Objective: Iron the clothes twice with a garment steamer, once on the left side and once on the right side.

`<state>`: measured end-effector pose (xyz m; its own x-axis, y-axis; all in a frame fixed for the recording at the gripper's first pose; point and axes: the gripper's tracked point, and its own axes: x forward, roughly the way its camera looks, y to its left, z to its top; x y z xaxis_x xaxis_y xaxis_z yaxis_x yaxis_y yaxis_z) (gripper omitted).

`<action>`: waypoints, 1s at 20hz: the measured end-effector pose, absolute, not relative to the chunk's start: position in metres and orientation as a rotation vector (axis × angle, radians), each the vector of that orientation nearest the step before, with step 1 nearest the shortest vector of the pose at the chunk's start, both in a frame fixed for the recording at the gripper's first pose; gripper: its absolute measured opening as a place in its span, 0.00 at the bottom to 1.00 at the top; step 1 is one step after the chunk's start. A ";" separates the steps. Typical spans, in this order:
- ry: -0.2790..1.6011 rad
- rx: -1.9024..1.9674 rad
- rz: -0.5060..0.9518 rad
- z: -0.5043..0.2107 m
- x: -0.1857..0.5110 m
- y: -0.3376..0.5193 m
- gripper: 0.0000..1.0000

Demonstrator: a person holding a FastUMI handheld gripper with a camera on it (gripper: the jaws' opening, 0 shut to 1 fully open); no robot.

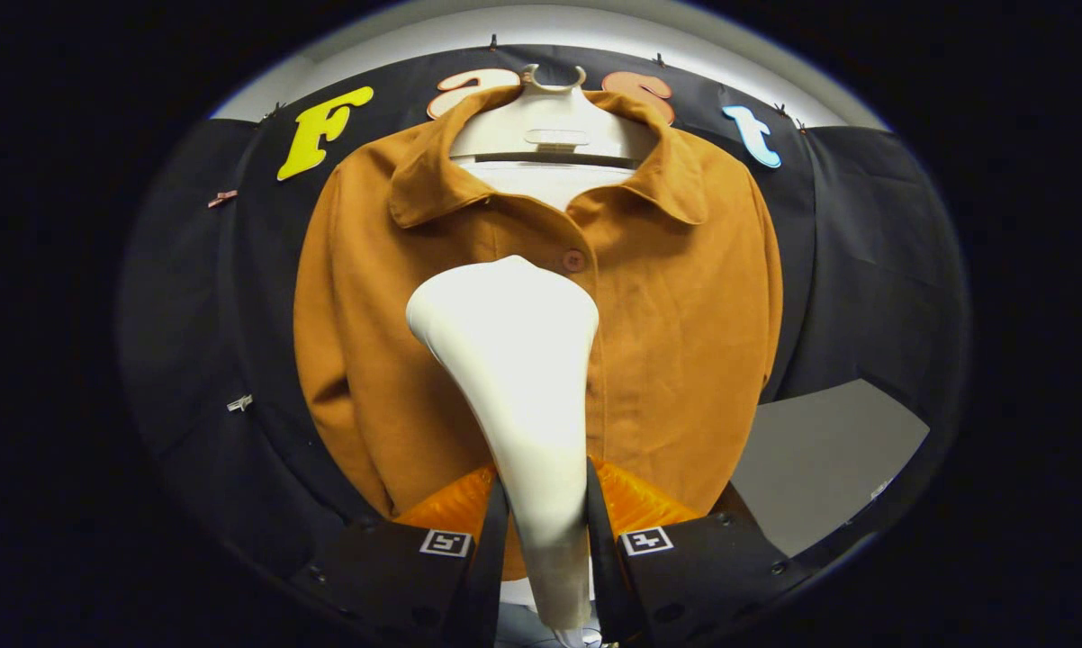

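Note:
A rust-brown shirt [685, 315] with a collar and a button hangs on a pale hanger [554, 112] in front of me, facing me. A white garment steamer [518, 360] stands upright between my fingers, its handle pinched by both of them and its wide head raised in front of the shirt's chest, slightly to the left of the button line. My gripper [545, 513] is shut on the steamer's handle. The steamer hides part of the shirt's middle.
Black cloth [865, 252] covers the wall behind and on both sides of the shirt. A grey surface [820, 459] lies low to the right of the shirt. Small clips [239, 402] pin the cloth at the left.

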<state>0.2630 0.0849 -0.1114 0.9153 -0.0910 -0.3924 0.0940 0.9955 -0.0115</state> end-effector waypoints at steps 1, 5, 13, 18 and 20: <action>0.405 0.006 -0.095 -0.113 0.266 0.090 0.46; 0.430 -0.001 -0.084 -0.127 0.276 0.108 0.45; 0.569 -0.007 -0.070 -0.187 0.281 0.123 0.46; 0.679 -0.013 -0.073 -0.233 0.270 0.123 0.46; 0.713 -0.013 -0.073 -0.252 0.265 0.124 0.46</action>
<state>0.2649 0.1240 -0.2518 0.7543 -0.0712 -0.6527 0.0620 0.9974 -0.0371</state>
